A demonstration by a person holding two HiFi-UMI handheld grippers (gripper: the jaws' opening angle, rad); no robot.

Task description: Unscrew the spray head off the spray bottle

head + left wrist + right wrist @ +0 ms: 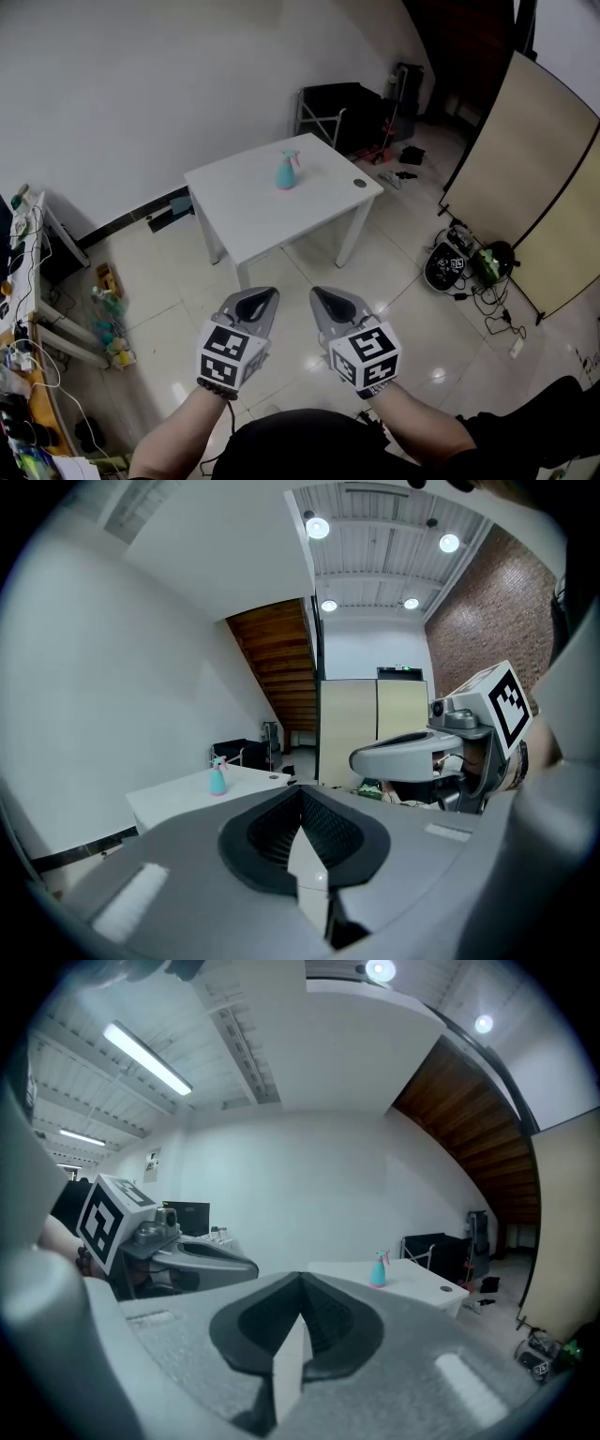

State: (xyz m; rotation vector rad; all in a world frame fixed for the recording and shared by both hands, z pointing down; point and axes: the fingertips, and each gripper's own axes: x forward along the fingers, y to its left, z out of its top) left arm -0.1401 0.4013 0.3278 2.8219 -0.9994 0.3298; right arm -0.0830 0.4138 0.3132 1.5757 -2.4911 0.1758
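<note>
A teal spray bottle [286,172] with a pink spray head stands upright on a white table [253,211], far ahead of me. It shows small in the left gripper view as the spray bottle [217,778] and in the right gripper view as the spray bottle [378,1270]. My left gripper [262,294] and right gripper [322,293] are held side by side over the floor, well short of the table. Both are shut with nothing between the jaws. The left gripper [302,797] and right gripper [300,1285] show their jaw tips meeting.
A small dark disc [360,183] lies near the table's right edge. A black frame [333,111] stands behind the table. Beige panels [525,159] lean at the right with cables and gear [464,264] on the floor. A cluttered desk [23,309] runs along the left.
</note>
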